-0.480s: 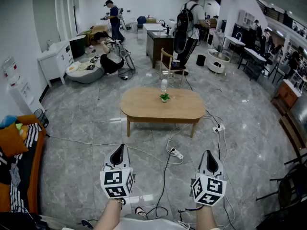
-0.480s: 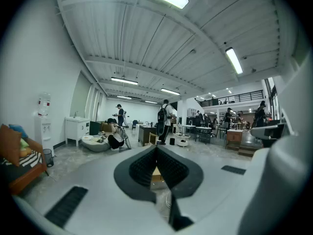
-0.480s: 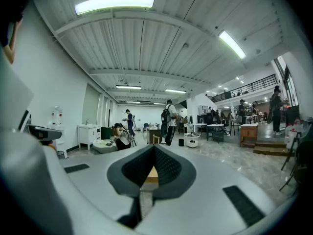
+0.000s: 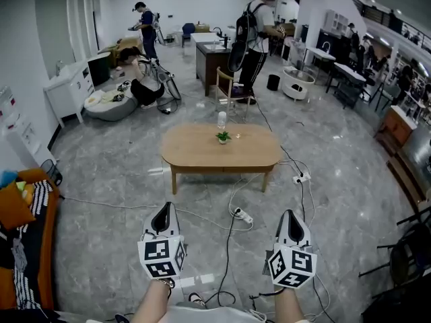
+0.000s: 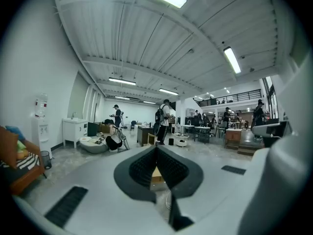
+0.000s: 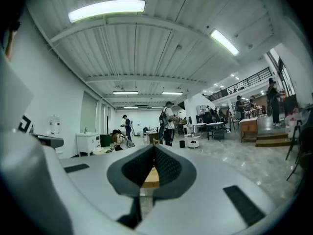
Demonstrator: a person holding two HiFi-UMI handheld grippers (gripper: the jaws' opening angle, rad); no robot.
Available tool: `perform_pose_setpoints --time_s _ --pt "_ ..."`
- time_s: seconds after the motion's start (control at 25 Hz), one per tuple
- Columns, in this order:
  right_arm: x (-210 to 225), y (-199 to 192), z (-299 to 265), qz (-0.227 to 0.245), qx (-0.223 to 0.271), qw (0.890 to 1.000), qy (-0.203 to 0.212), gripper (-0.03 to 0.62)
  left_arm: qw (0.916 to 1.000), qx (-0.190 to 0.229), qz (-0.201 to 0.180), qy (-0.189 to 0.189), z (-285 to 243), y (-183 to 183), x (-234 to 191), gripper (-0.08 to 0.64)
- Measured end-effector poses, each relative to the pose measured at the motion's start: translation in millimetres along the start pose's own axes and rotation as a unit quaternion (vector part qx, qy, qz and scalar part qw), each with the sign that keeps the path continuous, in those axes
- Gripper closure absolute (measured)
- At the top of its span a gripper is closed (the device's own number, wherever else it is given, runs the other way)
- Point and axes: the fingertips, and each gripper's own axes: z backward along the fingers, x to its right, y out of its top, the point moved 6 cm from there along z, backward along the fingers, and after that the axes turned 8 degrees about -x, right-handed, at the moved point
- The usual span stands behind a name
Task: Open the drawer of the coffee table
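Jaws together on two grippers (image 4: 162, 215) (image 4: 290, 222); one coffee table (image 4: 195, 151)

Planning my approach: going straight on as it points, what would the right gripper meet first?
Probably the coffee table, dead ahead of the right gripper; depth and height are hard to judge.

In the head view the table (image 4: 250, 152) stood too far off for its drawer to be made out along the side. In both gripper views the closed jaws covered nearly all of the table, leaving only a sliver of wood in the gap below them. The person's forearms (image 4: 152, 306) were cut off by the bottom edge, and the sofa (image 4: 48, 242) by the left edge.
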Motion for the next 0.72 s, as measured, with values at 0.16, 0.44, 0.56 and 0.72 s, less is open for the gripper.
perform_pose_setpoints --time_s 0.16,0.44,0.56,0.72 --pt "-4.7 0.4 -3.8 0.009 -0.003 1.0 0.006 0.591 0.9999 -0.003 -0.001 0.011 -3.1 -0.7 -6.4 0.565" --pt "-14.9 4.0 -7.3 0.025 0.006 0.999 0.029 0.505 0.9998 0.005 0.021 -0.004 -1.9 1.0 -12.7 0.488" --pt "-20.5 4.2 -8.4 0.026 0.006 0.999 0.026 0.468 0.9997 0.005 0.023 -0.005 -0.3 2.1 -20.0 0.468" --pt "-22.3 2.5 -10.2 0.028 0.005 0.999 0.016 0.379 0.9996 0.004 0.024 -0.011 -1.1 0.7 -26.3 0.368"
